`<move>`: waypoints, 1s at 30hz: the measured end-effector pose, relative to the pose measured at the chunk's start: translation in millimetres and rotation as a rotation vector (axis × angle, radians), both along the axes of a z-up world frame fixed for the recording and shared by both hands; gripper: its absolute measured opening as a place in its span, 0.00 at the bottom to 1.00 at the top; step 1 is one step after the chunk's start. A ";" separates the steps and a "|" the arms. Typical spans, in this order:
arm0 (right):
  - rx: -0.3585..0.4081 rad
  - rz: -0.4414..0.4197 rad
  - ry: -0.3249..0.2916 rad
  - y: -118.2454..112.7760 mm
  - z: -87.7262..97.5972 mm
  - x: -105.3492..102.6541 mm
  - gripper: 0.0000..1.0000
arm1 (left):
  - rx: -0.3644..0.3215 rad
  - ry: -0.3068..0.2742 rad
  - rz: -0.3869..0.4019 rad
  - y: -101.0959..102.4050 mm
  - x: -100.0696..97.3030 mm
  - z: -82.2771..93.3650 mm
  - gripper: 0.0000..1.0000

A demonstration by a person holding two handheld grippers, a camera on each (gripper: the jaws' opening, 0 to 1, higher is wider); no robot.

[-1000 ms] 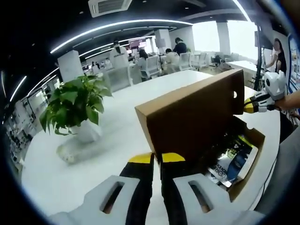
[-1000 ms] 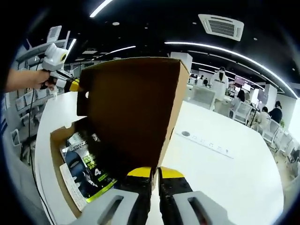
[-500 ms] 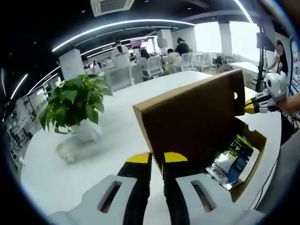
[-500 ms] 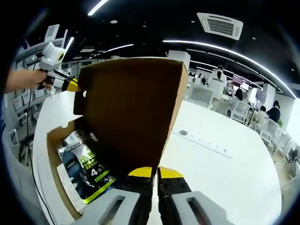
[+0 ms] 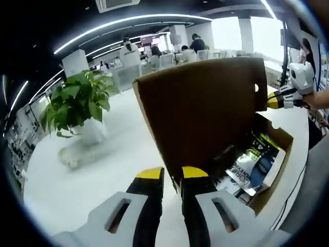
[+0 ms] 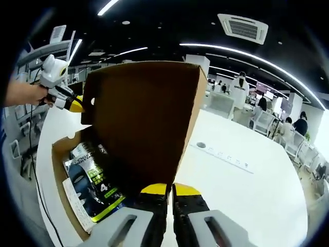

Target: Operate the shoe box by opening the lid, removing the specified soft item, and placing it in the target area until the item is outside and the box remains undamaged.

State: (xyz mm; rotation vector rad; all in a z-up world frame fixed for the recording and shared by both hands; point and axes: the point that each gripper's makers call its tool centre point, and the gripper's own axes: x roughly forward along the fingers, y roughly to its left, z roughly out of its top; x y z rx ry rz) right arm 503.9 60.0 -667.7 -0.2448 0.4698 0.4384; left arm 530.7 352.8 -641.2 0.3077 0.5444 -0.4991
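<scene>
A white round table (image 5: 103, 170) in an open-plan office carries the work, with ceiling light strips and seated people far behind. Nearest in the left gripper view, the left gripper (image 5: 168, 177) has its yellow-tipped jaws narrowed onto the edge of the brown cardboard lid (image 5: 205, 110), which stands raised nearly upright. In the right gripper view, the right gripper (image 6: 165, 190) pinches the lid's opposite corner the same way, jaws close together on the cardboard. Just past the lid, the open shoe box (image 6: 64, 154) sits on the table, and the soft item, a glossy printed packet (image 6: 92, 180) with a green stripe, lies flat inside it. Beyond, a potted green plant (image 5: 77, 110) in a white pot stands on the table, well apart from the box.
</scene>
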 end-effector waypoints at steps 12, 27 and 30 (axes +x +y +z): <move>-0.008 0.006 0.002 0.2 -0.3 0.4 0.00 | -0.034 0.045 0.060 6.6 -1.5 -22.1 0.08; -0.004 0.005 0.007 0.3 0.1 3.3 0.00 | -0.054 0.042 0.071 4.5 5.8 -22.2 0.03; 0.000 0.003 0.007 0.7 0.7 3.6 0.00 | -0.050 0.045 0.069 4.4 6.0 -22.2 0.02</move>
